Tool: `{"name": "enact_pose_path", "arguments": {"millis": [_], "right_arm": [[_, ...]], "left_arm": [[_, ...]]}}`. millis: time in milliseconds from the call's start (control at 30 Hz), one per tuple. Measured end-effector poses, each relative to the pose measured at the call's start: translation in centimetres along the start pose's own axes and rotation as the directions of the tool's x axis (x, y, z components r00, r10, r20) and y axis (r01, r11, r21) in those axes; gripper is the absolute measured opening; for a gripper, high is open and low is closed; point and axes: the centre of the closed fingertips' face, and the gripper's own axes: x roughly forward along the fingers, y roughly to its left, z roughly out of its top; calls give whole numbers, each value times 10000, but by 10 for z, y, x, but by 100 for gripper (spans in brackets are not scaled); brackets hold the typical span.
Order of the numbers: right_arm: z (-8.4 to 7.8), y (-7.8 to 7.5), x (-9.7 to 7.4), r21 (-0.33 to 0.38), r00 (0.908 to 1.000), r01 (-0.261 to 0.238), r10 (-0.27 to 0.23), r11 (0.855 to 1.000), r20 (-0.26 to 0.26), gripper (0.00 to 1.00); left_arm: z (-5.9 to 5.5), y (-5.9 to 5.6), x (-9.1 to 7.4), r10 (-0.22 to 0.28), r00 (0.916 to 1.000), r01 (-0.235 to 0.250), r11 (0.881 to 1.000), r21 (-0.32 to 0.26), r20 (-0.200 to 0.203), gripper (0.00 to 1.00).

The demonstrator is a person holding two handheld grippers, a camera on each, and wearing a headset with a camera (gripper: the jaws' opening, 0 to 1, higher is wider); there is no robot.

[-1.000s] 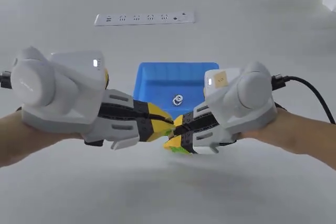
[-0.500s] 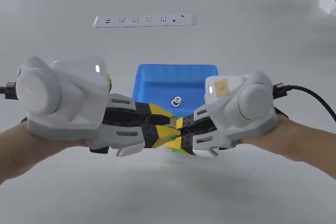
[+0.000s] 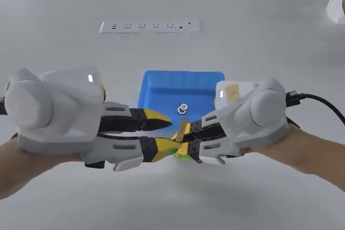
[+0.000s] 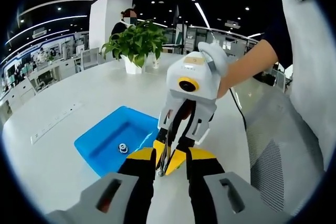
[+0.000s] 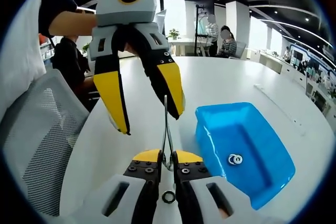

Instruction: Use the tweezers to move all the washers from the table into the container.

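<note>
Right gripper [image 5: 168, 157] clamps the tweezers [image 5: 166, 129] at lower centre; left gripper [image 5: 150, 119] gapes at their tips. A washer [image 5: 168, 196] lies on the surface [image 5: 220, 85] at the bottom, near the blue container [image 5: 247, 129]. Best to lower the tips squarely over it.

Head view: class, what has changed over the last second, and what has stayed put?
The left gripper, shut before, has opened its jaws wide around the tweezers. The right gripper stays shut on the tweezers. The blue container and the washers in it have not moved.
</note>
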Motion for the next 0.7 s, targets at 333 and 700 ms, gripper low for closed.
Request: {"name": "enact_pose_path", "arguments": {"millis": [333,700], "right_arm": [[12,1,-14,-241,9997,234,-236,9994,-64,9],[33,-2,-39,-601,9985,530,-536,9968,-84,9]], "left_arm": [[-1,2,-21,719,9970,-709,9970,-316,293,34],[-13,-4,-48,1346,9895,-1311,9891,-668,520,47]]}}
